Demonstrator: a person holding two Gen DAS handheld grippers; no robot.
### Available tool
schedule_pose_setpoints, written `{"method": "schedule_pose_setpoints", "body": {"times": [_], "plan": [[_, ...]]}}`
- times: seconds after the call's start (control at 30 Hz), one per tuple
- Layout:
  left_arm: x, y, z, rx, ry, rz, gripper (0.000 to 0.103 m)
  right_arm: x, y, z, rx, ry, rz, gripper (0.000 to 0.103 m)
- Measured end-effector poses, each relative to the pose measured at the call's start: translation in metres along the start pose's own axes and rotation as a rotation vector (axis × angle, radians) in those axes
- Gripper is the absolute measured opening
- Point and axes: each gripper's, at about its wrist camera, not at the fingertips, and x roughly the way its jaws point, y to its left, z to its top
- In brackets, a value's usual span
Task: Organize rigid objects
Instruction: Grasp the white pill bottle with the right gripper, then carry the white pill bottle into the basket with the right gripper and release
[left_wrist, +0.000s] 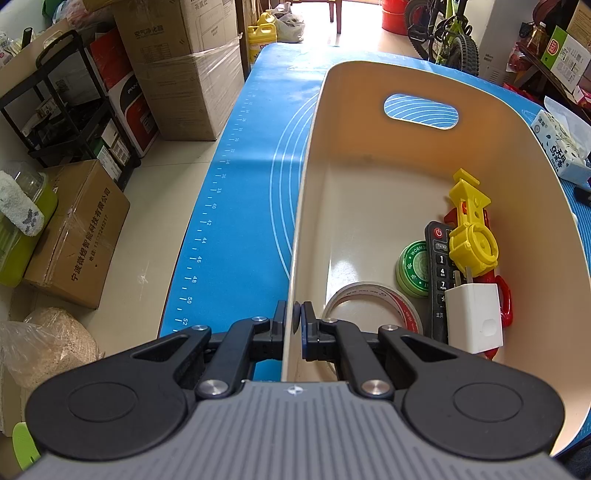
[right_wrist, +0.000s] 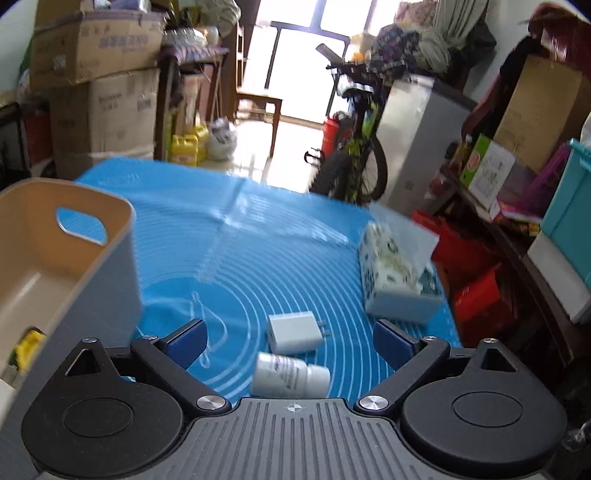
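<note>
Blue mat covers the table. Cream bin sits on it; left gripper clamped on its near wall. Inside: tape roll, remote, yellow toy, white charger. Tissue pack far right. Right gripper fingers wide apart, empty, over second charger and white bottle, both on the mat.

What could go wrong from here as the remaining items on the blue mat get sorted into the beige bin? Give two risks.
1. The white bottle lies on its side below the open right gripper; it may roll away when the fingers close.
2. The left gripper pinches only the thin wall of the beige bin, so the bin could tip or slip.
</note>
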Motion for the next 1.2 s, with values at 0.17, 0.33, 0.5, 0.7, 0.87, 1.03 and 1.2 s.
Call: {"method": "schedule_pose_setpoints", "body": {"times": [0.17, 0.33, 0.5, 0.7, 0.87, 1.03, 1.2], "plan": [[0.000, -0.001, 0.001, 0.002, 0.001, 0.003, 0.008, 0.029, 0.001, -0.013, -0.025, 0.059, -0.017, 0.096], [0.000, -0.002, 0.001, 0.006, 0.002, 0.007, 0.008, 0.050, 0.000, -0.021, 0.006, 0.084, -0.047, 0.095], [0.000, -0.003, 0.001, 0.008, 0.002, 0.009, 0.008, 0.069, -0.006, -0.028, 0.058, 0.132, -0.052, 0.086], [0.000, -0.003, 0.001, 0.011, 0.003, 0.012, 0.009, 0.073, -0.012, -0.032, 0.131, 0.121, 0.005, 0.066], [0.000, -0.003, 0.001, 0.010, 0.003, 0.011, 0.009, 0.059, -0.011, -0.035, 0.135, 0.070, -0.013, 0.066], [0.000, -0.003, 0.001, 0.010, 0.003, 0.010, 0.009, 0.028, -0.012, -0.033, 0.134, 0.014, 0.005, 0.066], [0.000, -0.003, 0.001, 0.012, 0.003, 0.012, 0.009, -0.014, -0.007, -0.016, 0.144, -0.078, 0.054, 0.066]]}}
